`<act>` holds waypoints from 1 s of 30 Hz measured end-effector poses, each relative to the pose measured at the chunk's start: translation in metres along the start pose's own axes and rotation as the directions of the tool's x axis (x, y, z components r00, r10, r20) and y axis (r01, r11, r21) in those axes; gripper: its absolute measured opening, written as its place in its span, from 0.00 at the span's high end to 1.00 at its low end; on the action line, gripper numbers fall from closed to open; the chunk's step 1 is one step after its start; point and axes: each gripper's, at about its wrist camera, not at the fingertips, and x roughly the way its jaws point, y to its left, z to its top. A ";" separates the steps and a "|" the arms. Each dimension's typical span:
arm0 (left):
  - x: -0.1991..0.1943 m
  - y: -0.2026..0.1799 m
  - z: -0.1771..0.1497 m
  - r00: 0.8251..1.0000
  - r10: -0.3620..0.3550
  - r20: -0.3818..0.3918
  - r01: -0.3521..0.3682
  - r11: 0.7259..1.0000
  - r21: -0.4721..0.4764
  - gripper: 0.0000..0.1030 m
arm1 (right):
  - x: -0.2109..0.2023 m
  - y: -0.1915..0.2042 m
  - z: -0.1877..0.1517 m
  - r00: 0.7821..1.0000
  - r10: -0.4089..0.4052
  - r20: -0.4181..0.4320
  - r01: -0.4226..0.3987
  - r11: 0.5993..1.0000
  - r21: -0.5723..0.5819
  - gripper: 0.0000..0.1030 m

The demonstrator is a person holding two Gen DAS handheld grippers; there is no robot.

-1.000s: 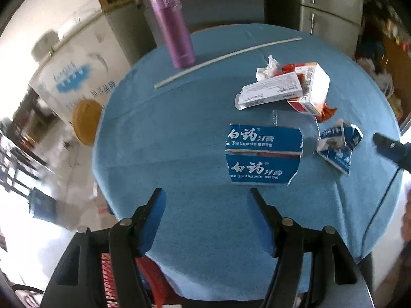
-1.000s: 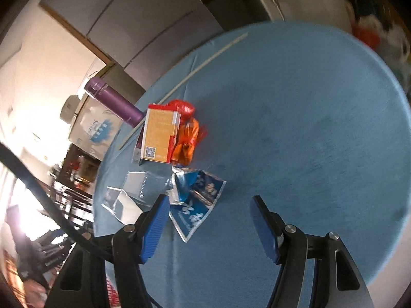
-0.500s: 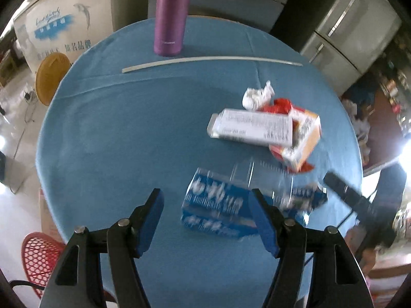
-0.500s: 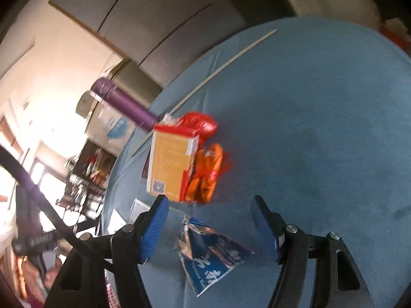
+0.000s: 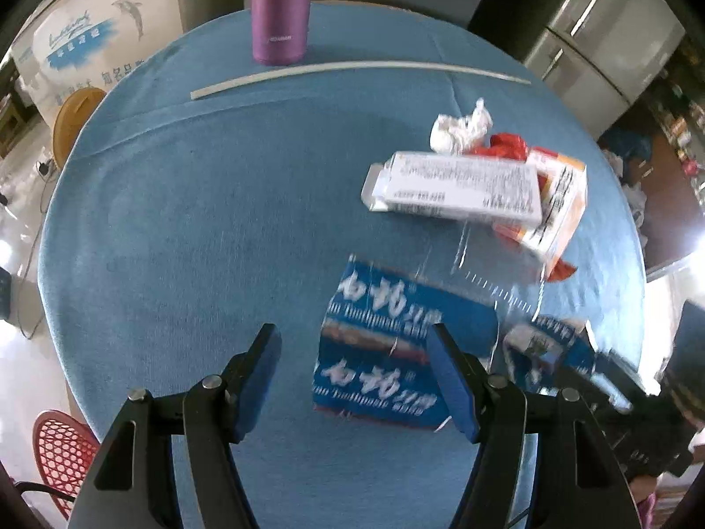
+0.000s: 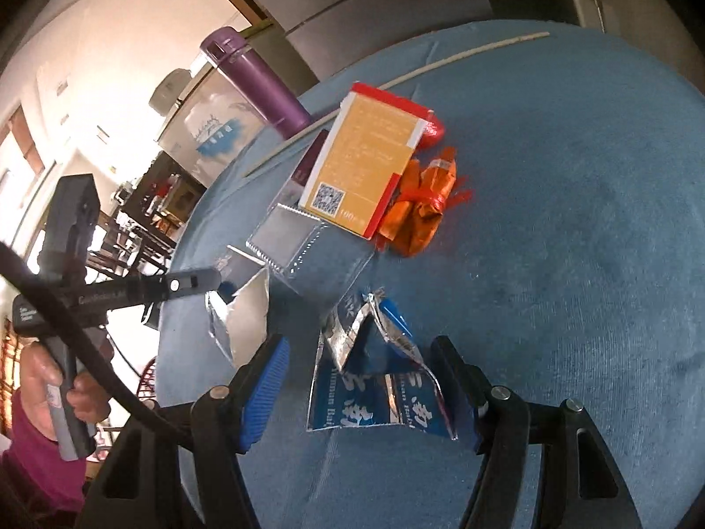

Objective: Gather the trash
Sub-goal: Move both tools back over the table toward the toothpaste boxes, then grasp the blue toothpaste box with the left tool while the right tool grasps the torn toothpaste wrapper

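Note:
A flattened blue toothpaste box [image 5: 396,348] lies on the round blue table [image 5: 198,220]. My left gripper [image 5: 352,339] hangs open just above its left half, and the right finger overlaps the box in the view. A torn blue-and-silver toothpaste box piece [image 6: 374,388] lies between the open fingers of my right gripper [image 6: 359,348], and the pads stand clear of it. Behind are a long white box [image 5: 454,194], an orange box [image 6: 365,158], an orange wrapper [image 6: 423,207], a red wrapper [image 5: 506,145], crumpled white tissue [image 5: 460,128] and clear plastic packaging [image 6: 308,242].
A purple bottle [image 5: 280,9] and a long white stick [image 5: 352,70] sit at the table's far side. A red mesh basket [image 5: 61,454] stands on the floor at the near left. A person's hand [image 6: 44,379] holds the left gripper's handle.
Both grippers have moved in and down toward the trash. The blue box now sits close under the left fingers, and the torn piece has come between the right fingers. Both stay open.

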 end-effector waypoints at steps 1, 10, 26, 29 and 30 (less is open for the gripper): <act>0.001 0.000 -0.002 1.000 -0.002 -0.002 0.002 1.000 0.007 0.33 | 0.001 0.002 -0.001 1.000 -0.010 0.008 0.010 1.000 -0.007 0.32; -0.006 -0.007 -0.022 0.999 -0.028 0.024 0.025 0.996 0.090 0.31 | 0.007 0.015 0.000 0.995 -0.079 0.057 0.082 0.995 -0.061 0.62; -0.006 -0.040 -0.022 0.994 -0.057 0.096 0.039 0.982 0.183 0.23 | -0.017 -0.012 -0.019 0.991 -0.062 0.123 0.055 0.996 0.064 0.68; -0.007 -0.038 -0.024 0.991 -0.081 0.110 0.060 0.982 0.179 0.23 | -0.017 -0.011 -0.020 0.989 -0.063 0.132 0.054 0.996 0.075 0.68; -0.009 -0.037 -0.026 0.989 -0.091 0.114 0.070 0.981 0.179 0.23 | -0.018 -0.011 -0.021 0.989 -0.061 0.135 0.050 0.996 0.078 0.68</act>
